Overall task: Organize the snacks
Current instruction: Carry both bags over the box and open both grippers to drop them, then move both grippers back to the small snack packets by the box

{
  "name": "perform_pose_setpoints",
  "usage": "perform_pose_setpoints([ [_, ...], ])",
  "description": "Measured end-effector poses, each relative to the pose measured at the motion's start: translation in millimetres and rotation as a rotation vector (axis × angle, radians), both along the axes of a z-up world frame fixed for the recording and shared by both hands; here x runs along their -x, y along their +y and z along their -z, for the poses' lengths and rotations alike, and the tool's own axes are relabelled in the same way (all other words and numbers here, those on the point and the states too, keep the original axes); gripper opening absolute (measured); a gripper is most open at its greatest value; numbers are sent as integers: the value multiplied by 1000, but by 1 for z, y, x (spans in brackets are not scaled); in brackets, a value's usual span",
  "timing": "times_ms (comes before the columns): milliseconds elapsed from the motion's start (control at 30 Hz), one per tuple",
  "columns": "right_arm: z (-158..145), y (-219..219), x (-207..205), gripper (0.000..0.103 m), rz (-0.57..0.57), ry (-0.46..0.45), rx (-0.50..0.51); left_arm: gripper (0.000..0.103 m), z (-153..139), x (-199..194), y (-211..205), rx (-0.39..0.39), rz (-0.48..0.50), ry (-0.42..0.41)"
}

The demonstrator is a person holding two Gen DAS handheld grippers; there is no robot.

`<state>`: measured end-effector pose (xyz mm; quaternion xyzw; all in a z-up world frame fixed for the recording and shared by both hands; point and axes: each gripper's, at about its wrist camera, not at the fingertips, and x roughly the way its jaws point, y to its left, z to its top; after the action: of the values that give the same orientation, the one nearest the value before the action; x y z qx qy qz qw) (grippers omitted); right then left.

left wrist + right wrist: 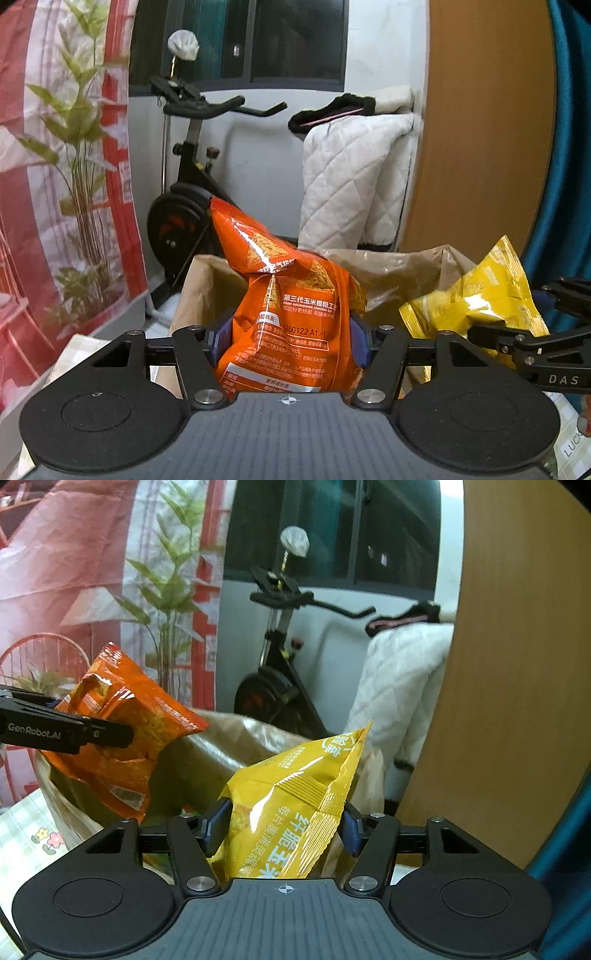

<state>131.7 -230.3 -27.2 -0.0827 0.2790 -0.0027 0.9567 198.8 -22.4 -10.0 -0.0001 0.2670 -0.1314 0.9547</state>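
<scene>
Left claw clamped on an orange snack bag, blue pads pressed into both sides of its lower half; bag standing upright, its crimped top tilted toward 11 o'clock. Right claw gripping a yellow snack bag the same way, blue pad on each flank, print upside down, one corner of the bag pointing to 1 o'clock.

Seen from the left wrist, the yellow bag at 3 o'clock of the orange one, just beside it. Seen from the right wrist, the orange bag at 10 o'clock of the yellow one.

Directly behind and below both bags, an open brown paper bag, its mouth gaping, rim crumpled; both snacks held over that opening. Whether either touches the paper: cannot tell.

Under the paper bag, a worktop with a pale checked cloth bearing small flowers, at 9 o'clock in the right wrist view.

Farther back, a black exercise bike at 11 o'clock, a white quilted cover draped at 1 o'clock, a wooden panel at 2 o'clock. At 9 o'clock, a red and white curtain printed with green leaves. Farthest, a dark window at 12 o'clock.
</scene>
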Motion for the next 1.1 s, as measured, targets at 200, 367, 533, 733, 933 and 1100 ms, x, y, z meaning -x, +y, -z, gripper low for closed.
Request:
perform_pose_setpoints([
  [200,-2,-5,14,72,23,-1,-60,74,-6,8,12,10,-14,-3],
  [367,-9,0,31,76,22,-7,-91,76,-15,22,21,24,-13,-12],
  [533,-19,8,50,76,11,-23,-124,76,-22,43,29,36,-3,-14],
  [733,-28,16,78,76,-12,-55,-187,76,-24,76,38,70,12,-14],
  [933,-24,25,103,77,-18,-73,-224,75,-16,104,44,91,16,-10],
  [1100,-8,34,122,77,-17,-65,-215,75,-4,121,47,86,9,-14],
])
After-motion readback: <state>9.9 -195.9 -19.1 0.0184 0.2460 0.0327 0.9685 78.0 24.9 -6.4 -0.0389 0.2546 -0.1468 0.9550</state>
